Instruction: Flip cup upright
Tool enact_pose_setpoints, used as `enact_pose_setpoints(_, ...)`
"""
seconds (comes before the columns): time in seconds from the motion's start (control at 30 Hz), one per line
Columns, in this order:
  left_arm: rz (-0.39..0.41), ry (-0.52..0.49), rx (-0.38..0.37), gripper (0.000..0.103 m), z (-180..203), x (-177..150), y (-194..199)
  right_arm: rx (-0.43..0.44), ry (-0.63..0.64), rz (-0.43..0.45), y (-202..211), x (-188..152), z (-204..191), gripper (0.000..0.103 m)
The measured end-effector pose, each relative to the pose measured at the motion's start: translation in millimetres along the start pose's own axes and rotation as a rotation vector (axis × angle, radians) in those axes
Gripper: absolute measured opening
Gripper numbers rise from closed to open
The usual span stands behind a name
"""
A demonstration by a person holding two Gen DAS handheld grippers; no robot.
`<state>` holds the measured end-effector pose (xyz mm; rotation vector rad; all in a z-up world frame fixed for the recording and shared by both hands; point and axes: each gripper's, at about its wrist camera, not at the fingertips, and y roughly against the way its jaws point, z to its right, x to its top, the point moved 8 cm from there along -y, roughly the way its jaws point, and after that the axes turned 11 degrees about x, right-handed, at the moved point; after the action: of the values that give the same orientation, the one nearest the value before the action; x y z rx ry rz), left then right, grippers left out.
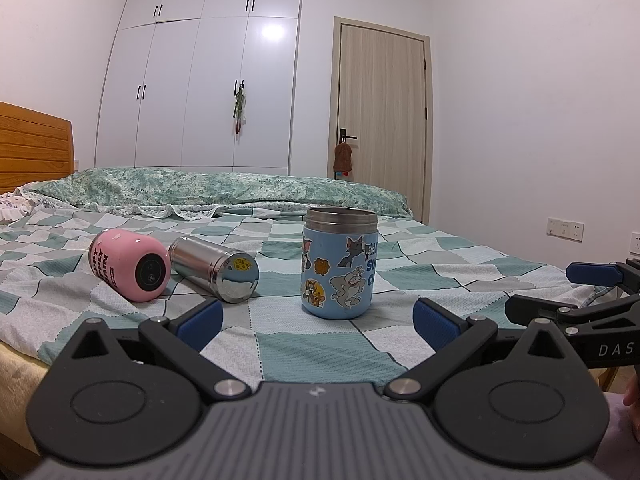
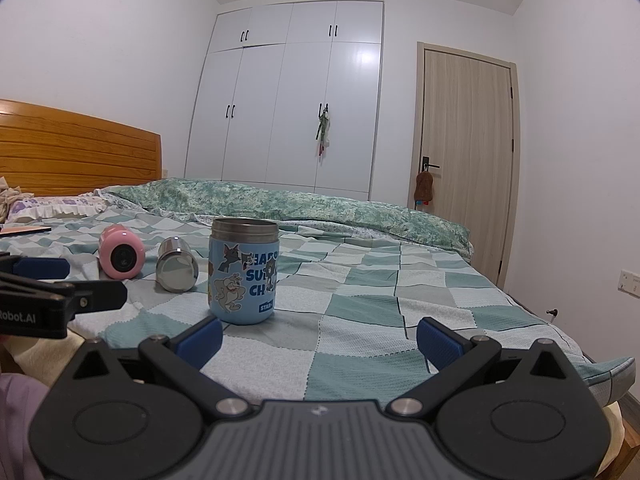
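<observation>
**One cup up, two still on their sides**

The blue cartoon cup [image 1: 339,266] stands upright on the checked bedspread [image 1: 320,344], steel rim up — a firm enough footing despite the soft cover, I judge. To its left lies the steel cup [image 1: 214,269] on its side, base toward the cameras, and just beyond that, almost touching it, the pink cup [image 1: 128,265], also on its side. Both look like the remaining work.

The left gripper [image 1: 318,320] hovers short of the blue cup, its fingers spread wide and empty. The right gripper [image 2: 319,340] sits to the blue cup's right — equally wide apart, holding nothing, probably waiting.
</observation>
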<state>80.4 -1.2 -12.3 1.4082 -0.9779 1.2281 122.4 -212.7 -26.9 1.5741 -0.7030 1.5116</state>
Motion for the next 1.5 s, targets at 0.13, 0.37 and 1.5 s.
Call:
enact_pose_setpoints(0.13,0.000,0.000,0.001,0.103,0,0,0,0.002,0.000,-0.001,0,0,0,0.103)
enact_pose_setpoints(0.37,-0.012,0.020,0.005,0.103,-7,4,2,0.052,0.001,0.003,-1,6,-7,0.103)
enact_pose_setpoints(1.5,-0.084,-0.017,0.206,0.103,-219,62,-115,0.462,-0.031,-0.265,-335,112,-171,0.103)
